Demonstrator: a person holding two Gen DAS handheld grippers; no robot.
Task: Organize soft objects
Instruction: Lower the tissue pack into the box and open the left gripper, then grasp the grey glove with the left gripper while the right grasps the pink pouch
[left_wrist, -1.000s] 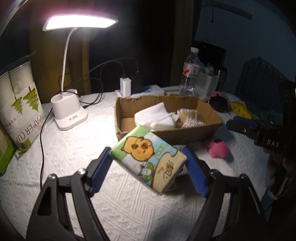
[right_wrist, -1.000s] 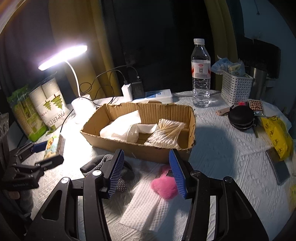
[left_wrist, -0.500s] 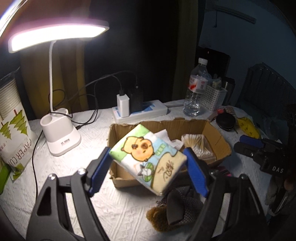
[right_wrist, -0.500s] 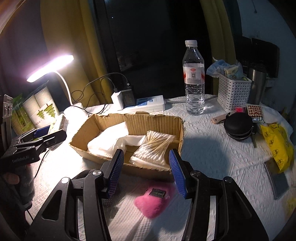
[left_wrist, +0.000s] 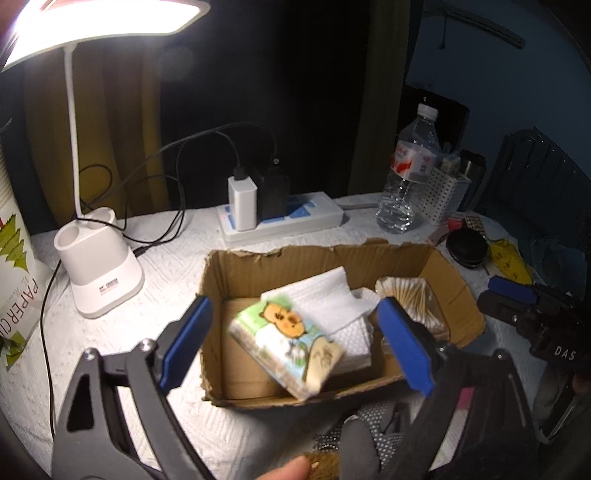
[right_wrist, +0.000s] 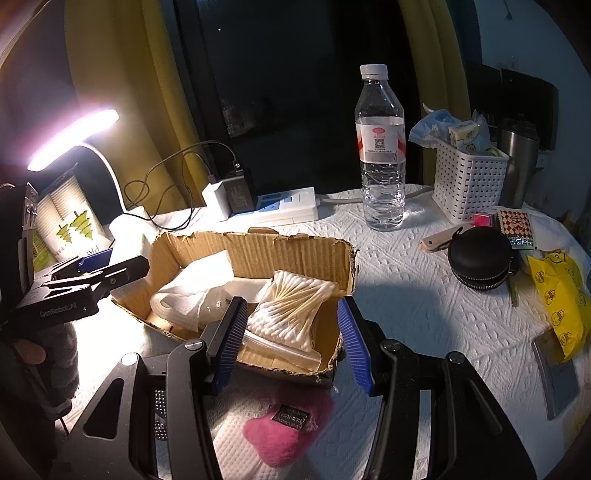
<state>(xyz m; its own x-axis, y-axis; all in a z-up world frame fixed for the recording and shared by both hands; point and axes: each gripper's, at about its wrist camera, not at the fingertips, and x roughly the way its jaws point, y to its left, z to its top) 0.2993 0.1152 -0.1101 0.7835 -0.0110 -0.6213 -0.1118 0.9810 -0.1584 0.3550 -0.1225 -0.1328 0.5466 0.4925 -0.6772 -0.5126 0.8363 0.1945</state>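
1. Nearest the left wrist camera, at 6 o'clock, a dark dotted fabric glove (left_wrist: 373, 439) lies crumpled on the white quilted counter (left_wrist: 110, 350).
2. The left gripper (left_wrist: 295, 347) has its blue fingers (left_wrist: 184, 343) spread wide apart, touching nothing. Between and just beyond them, the soft cartoon-printed tissue pack (left_wrist: 286, 345) sits tilted in the torn brown cardboard box (left_wrist: 332, 254), leaning on folded white paper towels (left_wrist: 332, 295); it looks blurred, so it may not have settled.
3. The pack should be light and squashy with slippery film; a hold across its long sides would suit it best.
4. The right gripper (right_wrist: 291, 343) has its fingers apart too, empty, over the box's near edge, with the fluffy pink plush toy (right_wrist: 284, 432) below at 6 o'clock.
5. At 12 o'clock, a bag of cotton swabs (right_wrist: 291, 306) lies in the box.
6. Farthest stands a clear plastic water bottle (right_wrist: 380, 147).
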